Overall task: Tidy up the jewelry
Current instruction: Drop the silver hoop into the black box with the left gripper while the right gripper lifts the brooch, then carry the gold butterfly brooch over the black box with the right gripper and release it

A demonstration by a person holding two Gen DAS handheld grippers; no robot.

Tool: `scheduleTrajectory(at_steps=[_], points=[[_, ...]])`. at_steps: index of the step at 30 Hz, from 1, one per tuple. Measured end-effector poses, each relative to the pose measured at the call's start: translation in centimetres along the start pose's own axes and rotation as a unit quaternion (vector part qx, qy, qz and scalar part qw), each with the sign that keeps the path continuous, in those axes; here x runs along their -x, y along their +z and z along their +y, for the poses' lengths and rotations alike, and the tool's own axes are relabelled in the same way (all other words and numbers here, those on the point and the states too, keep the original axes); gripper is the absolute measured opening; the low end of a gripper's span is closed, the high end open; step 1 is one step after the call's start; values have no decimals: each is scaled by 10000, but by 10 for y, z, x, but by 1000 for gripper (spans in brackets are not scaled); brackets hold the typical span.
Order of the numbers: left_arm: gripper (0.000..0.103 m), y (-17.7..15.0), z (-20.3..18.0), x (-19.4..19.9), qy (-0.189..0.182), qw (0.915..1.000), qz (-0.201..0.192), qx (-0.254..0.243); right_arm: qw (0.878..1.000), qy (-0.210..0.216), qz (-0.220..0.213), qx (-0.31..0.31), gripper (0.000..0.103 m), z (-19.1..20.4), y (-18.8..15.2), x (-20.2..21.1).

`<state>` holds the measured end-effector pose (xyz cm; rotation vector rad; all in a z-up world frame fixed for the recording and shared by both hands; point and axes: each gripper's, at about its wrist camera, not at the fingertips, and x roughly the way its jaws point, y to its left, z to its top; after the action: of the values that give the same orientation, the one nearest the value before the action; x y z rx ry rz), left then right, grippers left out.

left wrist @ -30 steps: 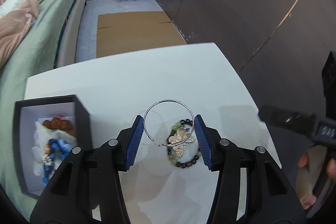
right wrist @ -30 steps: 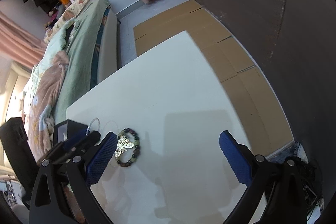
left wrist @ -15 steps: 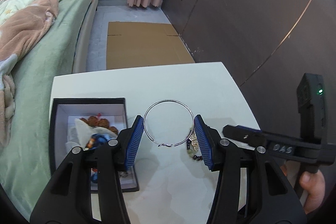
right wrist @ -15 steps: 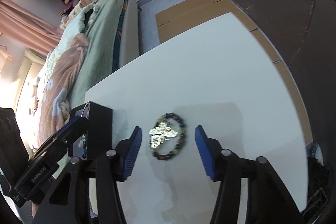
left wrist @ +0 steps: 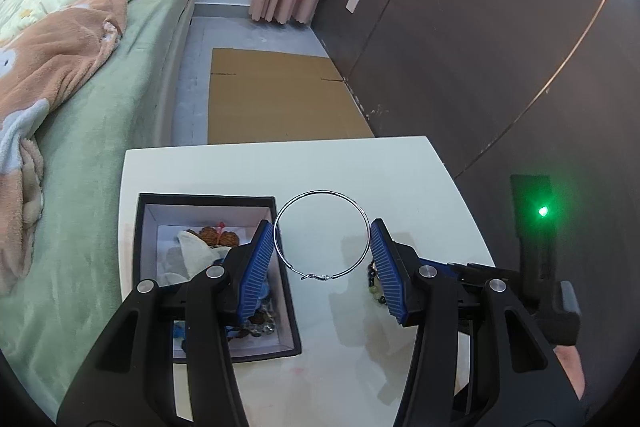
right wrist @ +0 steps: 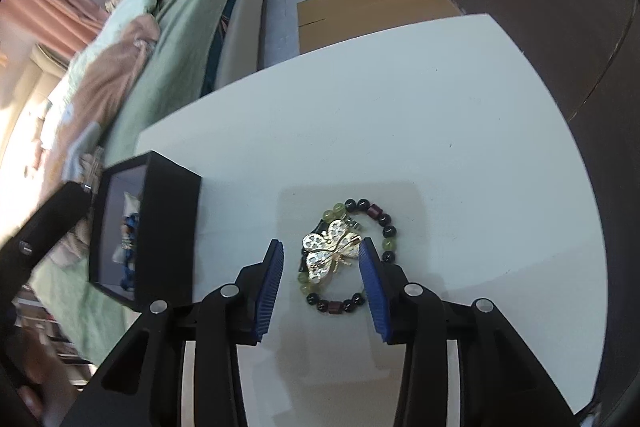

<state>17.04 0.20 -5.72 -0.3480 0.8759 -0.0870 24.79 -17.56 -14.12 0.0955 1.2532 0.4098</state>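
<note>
hoop earring (left wrist: 322, 235) pinched by its rim in the left gripper (left wrist: 322, 267) beside the jewelry box (left wrist: 208, 203) could spring free; right gripper (right wrist: 322, 279), apart, straddles brooch (right wrist: 330, 251) and beaded bracelet (right wrist: 384, 227) on the surface (right wrist: 440, 107), risking snagging both.

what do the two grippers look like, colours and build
Both match: the left gripper and right gripper have matte black plastic arms with round silver bolt heads, ending in flat blue ribbed pads. No cables or sleeves show. The right gripper's body carries a glowing green light.
</note>
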Motion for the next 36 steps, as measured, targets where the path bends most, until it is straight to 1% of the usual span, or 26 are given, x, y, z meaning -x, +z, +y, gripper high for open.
scheduleTrajectory(at_steps=[7,10,14,16,18,25,30,33,35,36], points=[[51,1,6,6,-45,9999,-56,81,9991,-368,42,223,39,10,2,-14],[51,1,5,7,-58,9999,-53,69,9974,-617,-27,383,39,15,4,-18],[51,-1,6,10,-46,10000,-59,50,9963,-721,-16,462,36,17,4,-19],[51,-2,6,12,-28,10000,-67,56,9965,-677,34,484,36,16,3,-18],[51,-4,7,14,-11,9999,-77,72,9969,-603,69,503,33,16,1,-16],[51,-8,8,21,36,9999,-110,76,9992,-275,106,255,32,7,-8,-6],[51,-11,15,28,133,9997,-158,138,9999,-4,-46,111,32,2,-12,12],[51,-12,23,31,207,9994,-168,230,9993,240,-272,54,32,0,-13,27],[58,-12,30,32,258,9989,-151,352,9979,370,-522,21,33,1,-14,40],[70,-12,33,32,274,9987,-143,402,9974,407,-595,12,33,2,-14,44]])
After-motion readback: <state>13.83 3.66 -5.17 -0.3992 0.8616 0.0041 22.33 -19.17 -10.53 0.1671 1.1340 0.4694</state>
